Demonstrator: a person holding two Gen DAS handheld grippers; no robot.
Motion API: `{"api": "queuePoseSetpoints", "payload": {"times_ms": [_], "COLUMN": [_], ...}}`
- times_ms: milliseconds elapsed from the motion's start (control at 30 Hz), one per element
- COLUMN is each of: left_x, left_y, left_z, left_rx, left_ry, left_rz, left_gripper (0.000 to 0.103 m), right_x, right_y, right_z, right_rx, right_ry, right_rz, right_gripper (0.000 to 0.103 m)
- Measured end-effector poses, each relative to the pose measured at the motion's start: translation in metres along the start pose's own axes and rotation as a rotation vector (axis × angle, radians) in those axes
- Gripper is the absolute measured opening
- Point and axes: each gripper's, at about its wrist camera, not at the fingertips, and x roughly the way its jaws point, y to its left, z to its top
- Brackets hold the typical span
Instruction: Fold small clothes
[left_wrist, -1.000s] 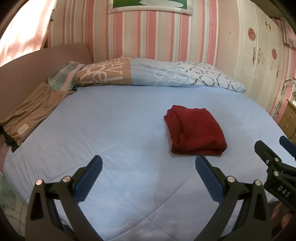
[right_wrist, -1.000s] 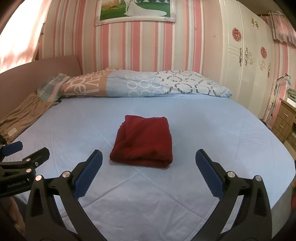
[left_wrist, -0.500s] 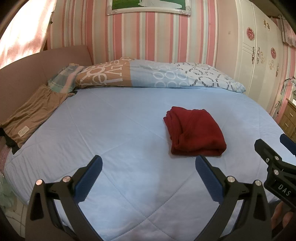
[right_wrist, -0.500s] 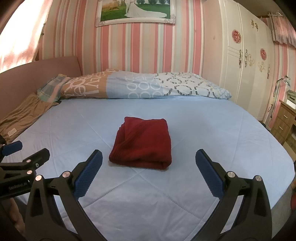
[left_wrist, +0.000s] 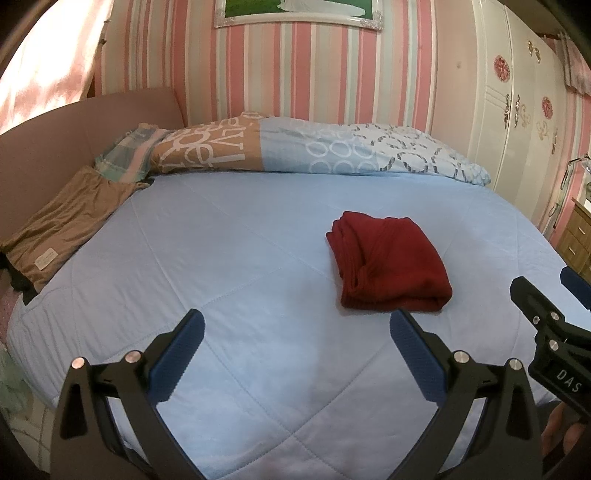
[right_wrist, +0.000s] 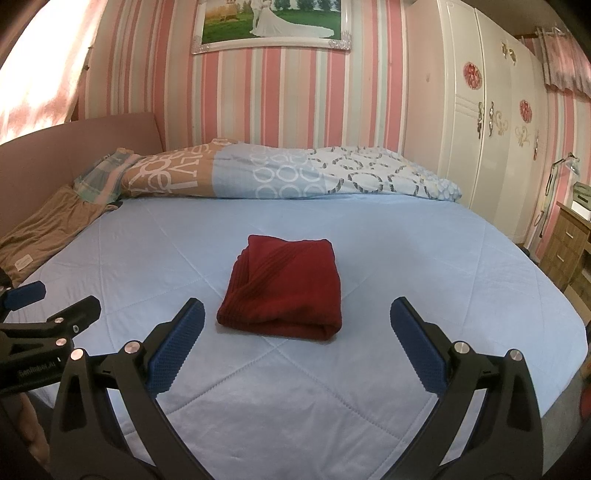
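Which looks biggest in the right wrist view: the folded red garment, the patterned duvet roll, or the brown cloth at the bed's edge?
1. Patterned duvet roll
2. Folded red garment, though it lies nearer the camera
3. Brown cloth, partly cut off, so unsure

Bed (left_wrist: 229, 258) covered by a pale blue quilted spread, stitched in large diamonds, lying smooth. Dark red garment (left_wrist: 388, 262) folded into a compact rectangle, resting on the spread right of centre in the left wrist view, centred in the right wrist view. Along the far edge, a rolled duvet (right_wrist: 288, 173) patterned in tan, blue and ring prints. At its left end, a plaid cloth (left_wrist: 125, 155). Brown garment (left_wrist: 62, 221) spread flat along the left edge, label showing.
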Motion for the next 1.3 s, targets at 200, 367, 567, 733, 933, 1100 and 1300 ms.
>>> {"api": "queuePoseSetpoints", "payload": {"times_ms": [200,367,567,733,933,1100,1300], "left_x": [0.000,0.003,0.003,0.004,0.004,0.008,0.007], "left_y": [0.000,-0.004,-0.006,-0.006,-0.009,-0.012,-0.013], "left_z": [0.002,0.003,0.005,0.005,0.004,0.001,0.000], "left_rx": [0.003,0.001,-0.001,-0.001,0.003,0.010,0.006], "left_ry": [-0.008,0.005,0.005,0.010,0.007,0.007,0.006], "left_rz": [0.005,0.003,0.005,0.002,0.009,0.023,0.017], "left_gripper": [0.101,0.101,0.101,0.101,0.101,0.101,0.101], "right_x": [-0.001,-0.001,-0.001,0.000,0.003,0.006,0.007], "right_y": [0.000,0.001,0.001,0.001,0.001,0.004,0.003], "right_z": [0.003,0.003,0.003,0.003,0.001,-0.003,-0.004], "right_rx": [-0.004,-0.009,-0.009,-0.009,-0.018,-0.033,-0.028], "right_ry": [-0.008,-0.007,-0.007,-0.005,0.001,0.004,0.005], "right_rz": [0.000,0.000,0.000,0.001,-0.002,-0.001,-0.001], "right_gripper": [0.100,0.100,0.100,0.100,0.100,0.100,0.100]}}
